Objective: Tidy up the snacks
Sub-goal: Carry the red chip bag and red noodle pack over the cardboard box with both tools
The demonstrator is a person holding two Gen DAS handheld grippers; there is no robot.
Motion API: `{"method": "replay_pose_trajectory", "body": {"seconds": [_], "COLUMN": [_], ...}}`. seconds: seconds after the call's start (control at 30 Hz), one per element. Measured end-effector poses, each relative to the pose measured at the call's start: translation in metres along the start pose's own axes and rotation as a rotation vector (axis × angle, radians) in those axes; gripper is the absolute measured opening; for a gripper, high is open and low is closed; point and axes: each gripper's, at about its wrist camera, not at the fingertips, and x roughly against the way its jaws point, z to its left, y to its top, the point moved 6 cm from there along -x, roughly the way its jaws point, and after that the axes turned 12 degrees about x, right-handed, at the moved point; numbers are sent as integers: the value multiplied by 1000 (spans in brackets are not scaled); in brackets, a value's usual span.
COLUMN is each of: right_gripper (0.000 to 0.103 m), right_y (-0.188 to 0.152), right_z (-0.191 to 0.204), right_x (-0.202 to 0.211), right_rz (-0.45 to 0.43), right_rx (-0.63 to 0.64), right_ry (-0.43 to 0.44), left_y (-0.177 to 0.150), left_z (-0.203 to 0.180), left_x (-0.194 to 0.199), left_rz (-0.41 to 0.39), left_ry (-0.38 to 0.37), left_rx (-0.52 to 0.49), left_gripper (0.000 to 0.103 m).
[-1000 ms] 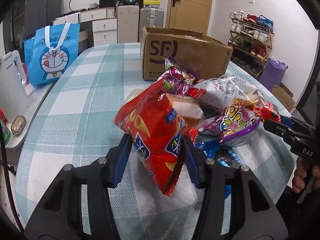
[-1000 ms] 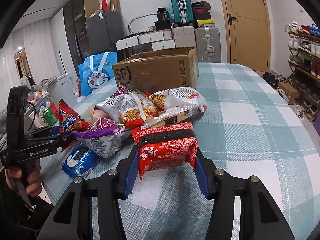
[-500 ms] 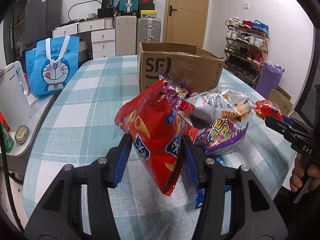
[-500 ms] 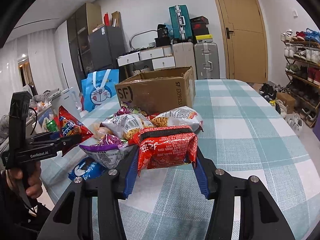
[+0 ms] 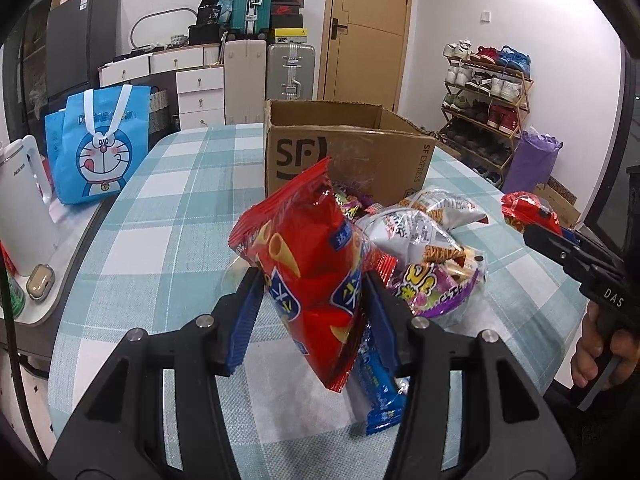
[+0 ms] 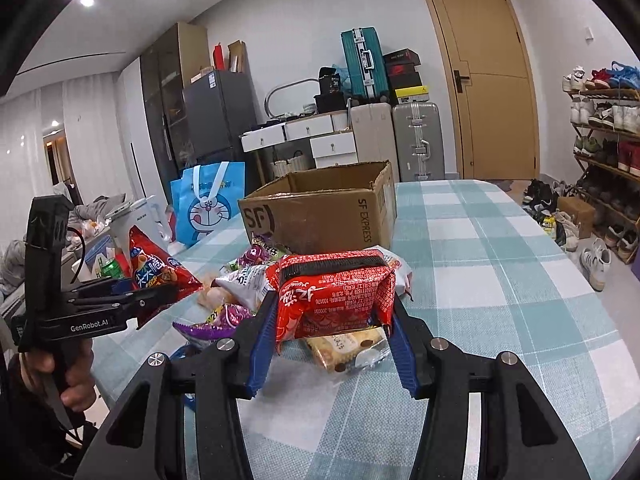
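The cardboard box point(image 5: 348, 152) is standing on the table point(image 5: 168, 216) at the far side, and the heap of snack packets point(image 5: 428, 240) is lying just near of it. The left gripper point(image 5: 314, 304) is holding the cone-snack bag point(image 5: 308, 276) upright above the table, left of the heap. The right gripper point(image 6: 332, 320) is holding the noodle packet point(image 6: 332, 292) over the heap's right end. The tote bag point(image 5: 96, 144) is standing beyond the table's left edge.
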Motion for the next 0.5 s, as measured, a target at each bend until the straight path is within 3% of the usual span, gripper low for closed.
{"method": "replay_pose_trajectory", "body": {"seconds": [0.5], "right_gripper": [52], "right_y": [32], "right_z": [-6], "right_x": [-18], "right_rz": [-17], "right_rx": [-8], "right_ry": [7], "left_y": [43], "left_z": [-21], "left_x": [-7], "left_rz": [-51], "left_ry": [-15], "left_rx": [-10], "left_gripper": [48]}}
